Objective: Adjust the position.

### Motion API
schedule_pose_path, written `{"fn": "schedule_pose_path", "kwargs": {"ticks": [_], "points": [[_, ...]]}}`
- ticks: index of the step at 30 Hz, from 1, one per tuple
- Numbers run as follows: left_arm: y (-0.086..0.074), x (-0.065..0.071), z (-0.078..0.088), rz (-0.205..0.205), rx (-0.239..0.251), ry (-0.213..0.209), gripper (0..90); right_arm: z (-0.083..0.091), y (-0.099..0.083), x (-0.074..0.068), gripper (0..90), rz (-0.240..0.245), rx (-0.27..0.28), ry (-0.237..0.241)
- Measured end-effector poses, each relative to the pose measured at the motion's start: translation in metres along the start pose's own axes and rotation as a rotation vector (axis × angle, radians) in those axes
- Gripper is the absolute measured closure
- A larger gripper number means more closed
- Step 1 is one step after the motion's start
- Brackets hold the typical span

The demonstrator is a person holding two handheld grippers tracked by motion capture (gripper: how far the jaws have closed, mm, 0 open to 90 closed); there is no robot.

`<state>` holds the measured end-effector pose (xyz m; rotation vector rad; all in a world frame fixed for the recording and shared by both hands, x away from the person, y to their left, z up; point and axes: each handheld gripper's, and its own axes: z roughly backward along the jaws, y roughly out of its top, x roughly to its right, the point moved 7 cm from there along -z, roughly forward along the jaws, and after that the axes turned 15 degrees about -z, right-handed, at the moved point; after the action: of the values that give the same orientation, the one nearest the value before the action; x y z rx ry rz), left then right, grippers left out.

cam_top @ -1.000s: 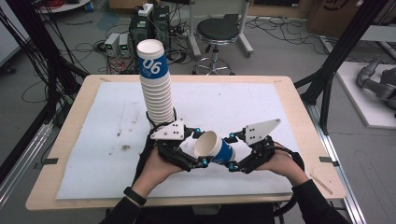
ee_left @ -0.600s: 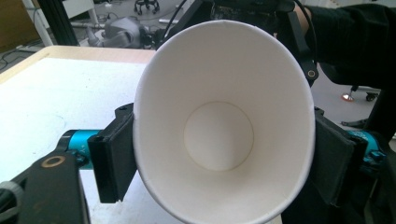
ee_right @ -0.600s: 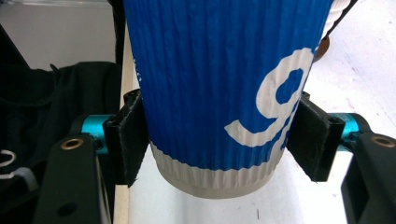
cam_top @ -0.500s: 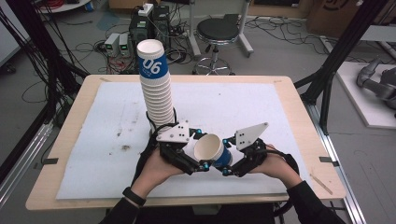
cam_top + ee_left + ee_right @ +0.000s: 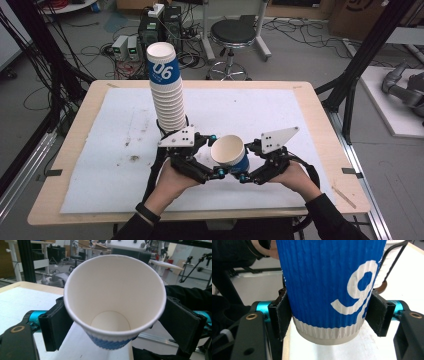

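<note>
A blue-and-white paper cup hangs over the table's front between the two grippers, its mouth tilted up and to the left. My right gripper is shut on its blue ribbed wall near the base, one pad on each side. My left gripper faces the cup's open mouth. Its jaws have just been opening and now stand wide, with the cup between the pads. A tall stack of the same cups stands upright just behind the left gripper.
A white mat covers the wooden table, with a few dark stains at its left. A black stool and cabled equipment stand on the floor beyond the far edge. Black frame posts rise at both sides.
The cup has tipped from lying nearly sideways to mouth-up. The right gripper's jaws have drawn in on it, and the left gripper's have spread. Both hands stay in place.
</note>
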<state>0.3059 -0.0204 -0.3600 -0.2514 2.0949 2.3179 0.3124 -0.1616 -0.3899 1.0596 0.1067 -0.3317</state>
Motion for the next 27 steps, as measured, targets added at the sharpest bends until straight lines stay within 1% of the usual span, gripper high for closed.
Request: {"fn": "schedule_pose_path", "kwargs": {"ticks": [2,3,6,10,16,20,22,24,27], "points": [[0.000,0.000,0.000,0.012,0.010,0.003,14.7,-0.003,-0.001,-0.001,30.1,0.003,-0.005,-0.004],[0.000,-0.001,-0.001,0.009,0.007,0.006,15.1,-0.004,-0.001,-0.001,30.1,0.004,-0.005,0.001],[-0.001,0.000,-0.001,0.003,0.003,0.004,17.1,-0.008,-0.002,-0.002,30.1,0.006,-0.001,-0.006],[-0.001,0.000,0.000,-0.003,0.008,0.002,19.1,-0.009,-0.002,-0.002,30.2,0.006,0.004,-0.011],[-0.002,0.000,0.000,-0.011,-0.002,0.002,20.3,-0.011,-0.002,-0.003,29.7,0.007,0.006,-0.021],[-0.003,-0.001,0.001,-0.022,-0.028,-0.002,20.5,-0.013,-0.004,-0.003,27.8,0.017,0.004,-0.041],[-0.003,-0.001,0.001,-0.016,-0.040,-0.011,20.8,-0.012,-0.004,-0.003,25.5,0.021,0.003,-0.049],[-0.004,-0.001,0.001,-0.019,-0.064,-0.017,21.1,-0.010,-0.004,-0.002,25.0,0.020,-0.005,-0.057],[-0.006,-0.001,0.002,-0.031,-0.114,-0.026,21.5,-0.008,-0.005,-0.002,24.6,0.012,-0.012,-0.054]]}}
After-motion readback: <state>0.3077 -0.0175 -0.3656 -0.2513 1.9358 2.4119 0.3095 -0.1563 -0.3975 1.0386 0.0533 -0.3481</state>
